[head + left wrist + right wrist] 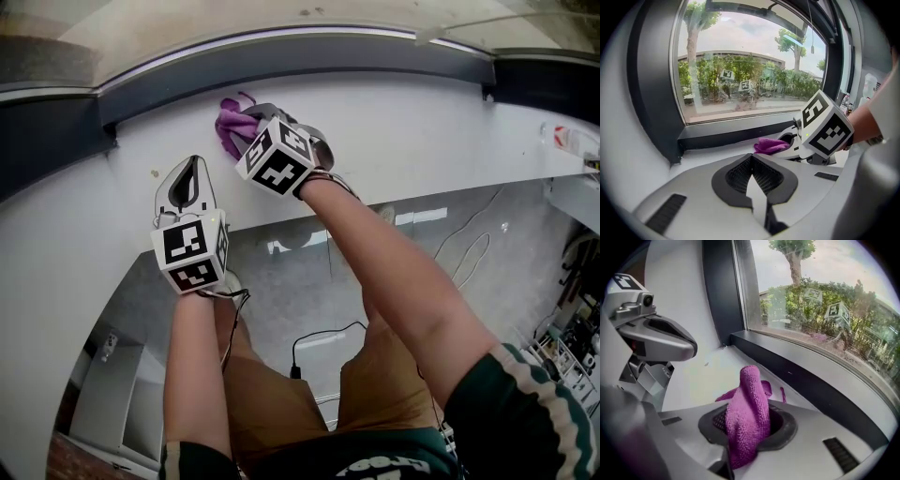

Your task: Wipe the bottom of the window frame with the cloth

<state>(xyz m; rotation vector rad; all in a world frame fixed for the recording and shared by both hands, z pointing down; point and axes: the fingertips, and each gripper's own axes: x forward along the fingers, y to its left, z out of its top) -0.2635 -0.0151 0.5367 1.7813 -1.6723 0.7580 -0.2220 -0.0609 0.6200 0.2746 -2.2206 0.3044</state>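
Observation:
A purple cloth (pixel 231 125) lies bunched on the white sill (pixel 422 141), just below the dark bottom strip of the window frame (pixel 300 61). My right gripper (pixel 247 123) is shut on the cloth (pixel 751 399), which sticks up between its jaws in the right gripper view, close to the frame strip (pixel 801 376). My left gripper (pixel 190 169) rests lower left on the sill, shut with nothing in it. In the left gripper view its jaws (pixel 751 161) meet, and the cloth (pixel 769 146) and right gripper (pixel 806 140) show ahead to the right, under the frame strip (pixel 740 133).
The sill's front edge (pixel 394 202) drops to a grey floor with black and white cables (pixel 319 336). The dark side post of the frame (pixel 654 93) stands at the sill's left end. A small labelled item (pixel 567 139) sits far right on the sill.

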